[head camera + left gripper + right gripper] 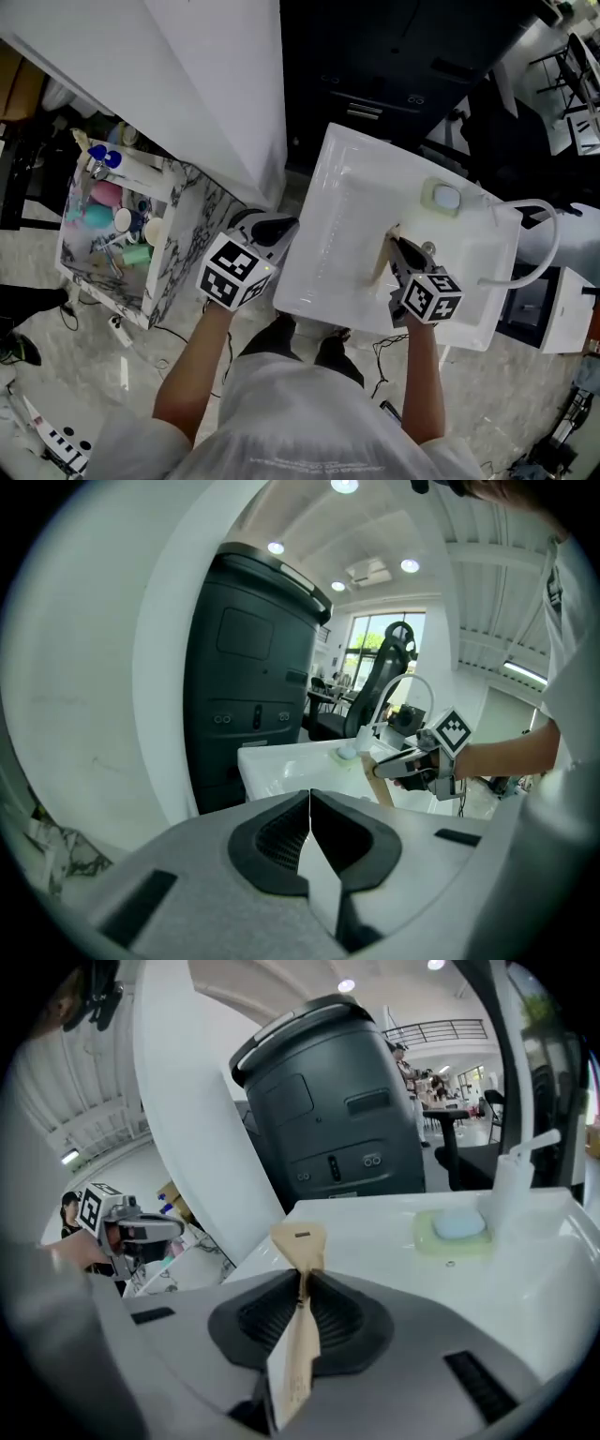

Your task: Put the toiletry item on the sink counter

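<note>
Right gripper (397,247): jaws nearly closed, pinching a flat tan paper packet (382,259) edge-on. In the right gripper view the packet (300,1241) sticks up past the pads and trails down behind them, with the gripper (302,1290) clamped on its narrow middle.

In the head view the packet is right of centre, over the white sink (342,220). Can't tell if it touches the surface.

Left gripper (269,231): lower centre-left, beside the sink's left edge. The left gripper view shows the jaws (309,829) fully together with nothing between them.

Pale green soap dish (442,198) with a light blue bar is at the sink's upper right, next to a white curved tube (542,225). Marble-pattern caddy (183,202) of bottles is at left. Dark grey bin (328,1101) stands behind the sink.
</note>
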`<state>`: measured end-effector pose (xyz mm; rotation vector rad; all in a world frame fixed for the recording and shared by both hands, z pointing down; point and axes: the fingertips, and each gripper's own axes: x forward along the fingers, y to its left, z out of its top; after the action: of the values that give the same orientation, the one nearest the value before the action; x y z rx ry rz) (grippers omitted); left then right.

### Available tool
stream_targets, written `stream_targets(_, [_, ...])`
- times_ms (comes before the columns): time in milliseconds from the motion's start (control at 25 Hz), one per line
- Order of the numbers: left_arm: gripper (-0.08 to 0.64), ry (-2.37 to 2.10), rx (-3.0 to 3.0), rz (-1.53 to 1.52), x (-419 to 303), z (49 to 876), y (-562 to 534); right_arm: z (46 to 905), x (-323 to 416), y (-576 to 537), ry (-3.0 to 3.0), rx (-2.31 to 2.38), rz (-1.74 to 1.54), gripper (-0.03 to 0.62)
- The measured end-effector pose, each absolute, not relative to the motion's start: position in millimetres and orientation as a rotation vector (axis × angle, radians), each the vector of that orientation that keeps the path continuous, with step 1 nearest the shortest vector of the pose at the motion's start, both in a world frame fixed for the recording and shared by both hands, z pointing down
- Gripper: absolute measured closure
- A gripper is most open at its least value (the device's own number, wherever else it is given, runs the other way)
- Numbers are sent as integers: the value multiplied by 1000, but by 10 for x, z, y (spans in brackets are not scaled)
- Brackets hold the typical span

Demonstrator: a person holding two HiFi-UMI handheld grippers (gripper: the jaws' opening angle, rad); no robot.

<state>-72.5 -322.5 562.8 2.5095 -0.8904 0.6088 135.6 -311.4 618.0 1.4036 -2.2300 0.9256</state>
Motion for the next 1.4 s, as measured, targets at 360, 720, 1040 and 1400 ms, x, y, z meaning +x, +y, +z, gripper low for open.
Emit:
stream_targets(360, [549, -871, 2468, 668, -1052, 5863, -3353, 6807, 1061, -3607, -2137, 1325, 1083, 552])
stream_targets(720, [549, -862, 2451, 714, -1159, 5980, -3377, 7293, 887, -3788, -2070, 1277, 1121, 551])
stream_targets(1040, [548, -844, 2434, 724, -1073, 6072, -3255, 7176, 746, -3856, -2209, 1227, 1111, 518])
stream_targets(1400, [549, -833, 2449, 685, -774, 6009, -3142, 6715, 1148, -3719, -2297, 1341, 1095, 485])
